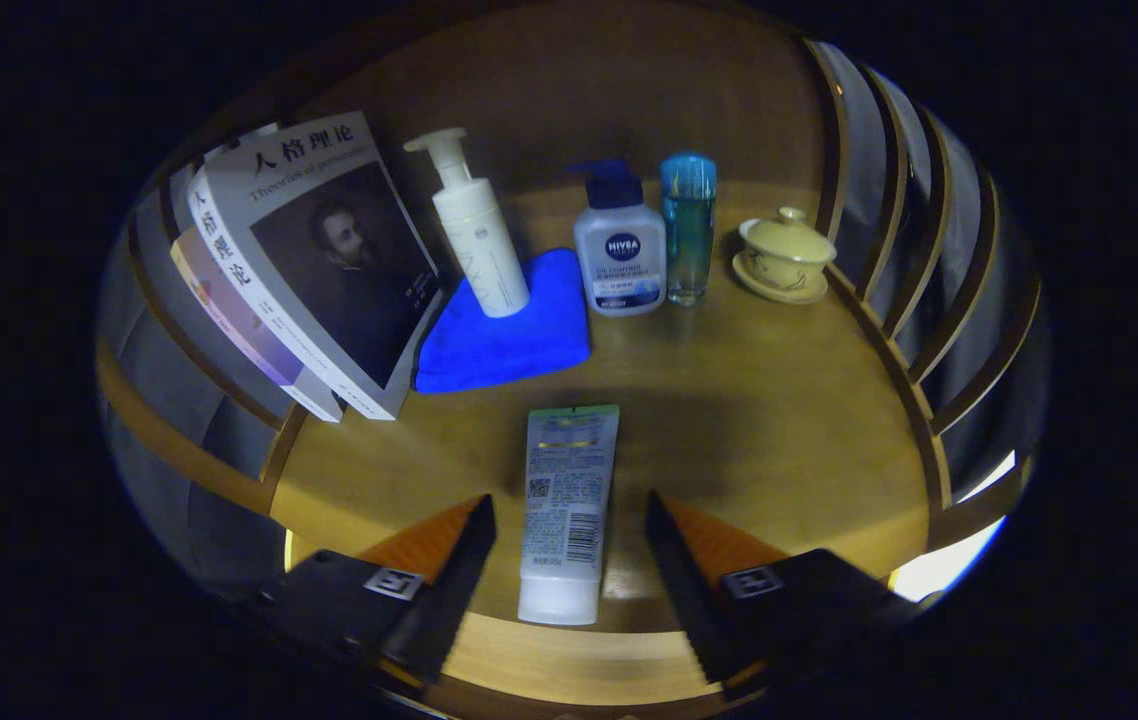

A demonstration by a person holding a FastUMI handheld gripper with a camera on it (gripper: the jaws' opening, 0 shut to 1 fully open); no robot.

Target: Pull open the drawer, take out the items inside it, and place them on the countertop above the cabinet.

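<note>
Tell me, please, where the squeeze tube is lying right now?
In the gripper view, the squeeze tube lies flat on the wooden countertop, between the open claw's fingers without touching them, just short of the blue cloth.

Leaning books [314,265] at one side, a white pump bottle [477,235] standing on a folded blue cloth [509,335], then a blue-capped pump bottle [619,250], a slim blue-topped bottle [688,228] — and a lidded cup on its saucer [784,256].
</note>
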